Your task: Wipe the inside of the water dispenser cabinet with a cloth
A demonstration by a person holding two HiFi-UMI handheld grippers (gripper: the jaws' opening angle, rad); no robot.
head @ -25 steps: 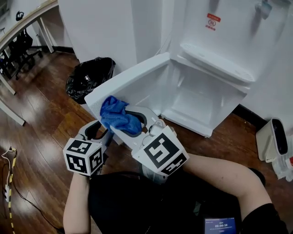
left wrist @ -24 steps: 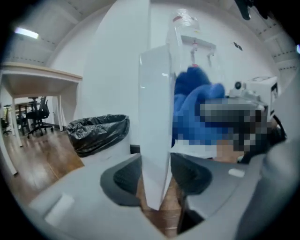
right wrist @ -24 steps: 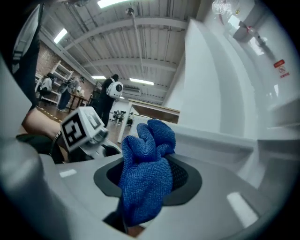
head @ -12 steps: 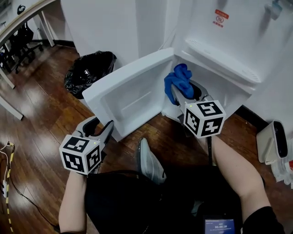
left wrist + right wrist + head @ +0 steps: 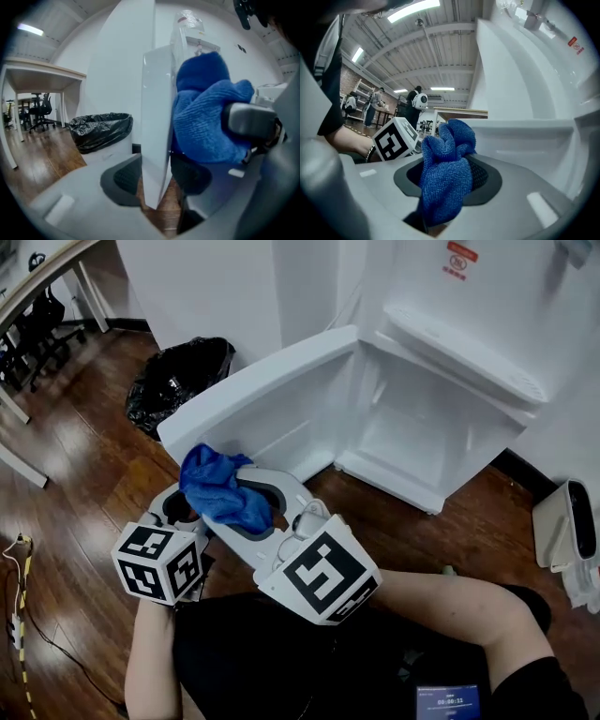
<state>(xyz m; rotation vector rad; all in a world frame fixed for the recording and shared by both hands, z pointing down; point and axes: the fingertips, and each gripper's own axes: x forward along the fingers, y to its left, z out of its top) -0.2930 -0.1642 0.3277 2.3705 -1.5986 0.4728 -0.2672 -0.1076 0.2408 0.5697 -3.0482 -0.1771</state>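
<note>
Squeezing the cloth (image 5: 221, 486), the right gripper (image 5: 234, 507) sits lower middle; the left gripper (image 5: 178, 510), lower left, clamps the door (image 5: 262, 399).

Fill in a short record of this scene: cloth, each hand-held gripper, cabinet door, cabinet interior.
cloth: blue cloth, bunched, outside the cabinet
right hand-held gripper: shut on the blue cloth
left hand-held gripper: shut on the cabinet door edge
door: swung open
interior: white, exposed
</note>
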